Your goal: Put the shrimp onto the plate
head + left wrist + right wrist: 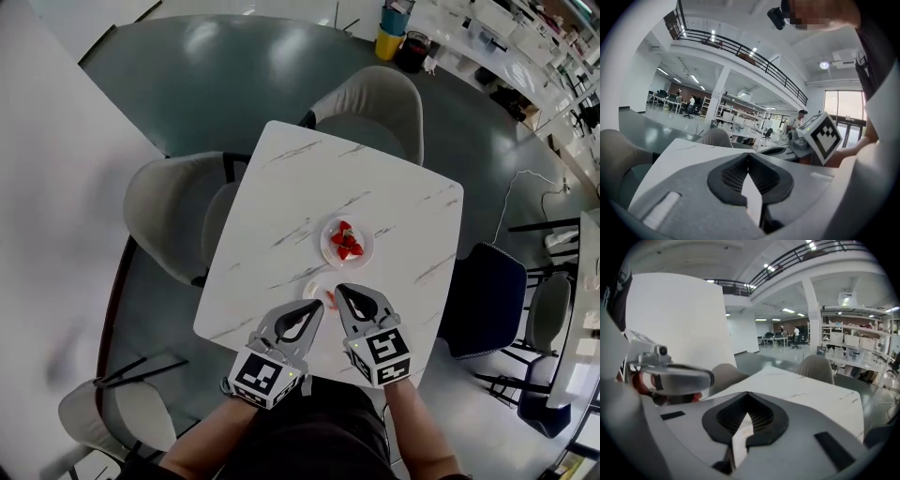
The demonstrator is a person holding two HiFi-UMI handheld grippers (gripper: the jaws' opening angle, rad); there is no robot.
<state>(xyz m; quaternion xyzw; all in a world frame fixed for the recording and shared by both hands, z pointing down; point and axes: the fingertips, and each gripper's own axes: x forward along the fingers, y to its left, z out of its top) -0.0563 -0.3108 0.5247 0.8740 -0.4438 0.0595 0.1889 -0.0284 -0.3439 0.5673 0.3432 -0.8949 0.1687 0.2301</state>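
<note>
In the head view a white plate near the middle of the marble table holds several red shrimp. A second small white dish sits nearer me, partly hidden by the grippers, and one red shrimp lies by it between the two gripper tips. My left gripper and my right gripper hover side by side over the table's near edge. Both have their jaws together with nothing between them, as seen on my left gripper and my right gripper in their own views.
Two grey chairs stand at the table's far and left sides, and a dark blue chair at the right. Another grey chair is at the lower left. Desks and cables line the far right.
</note>
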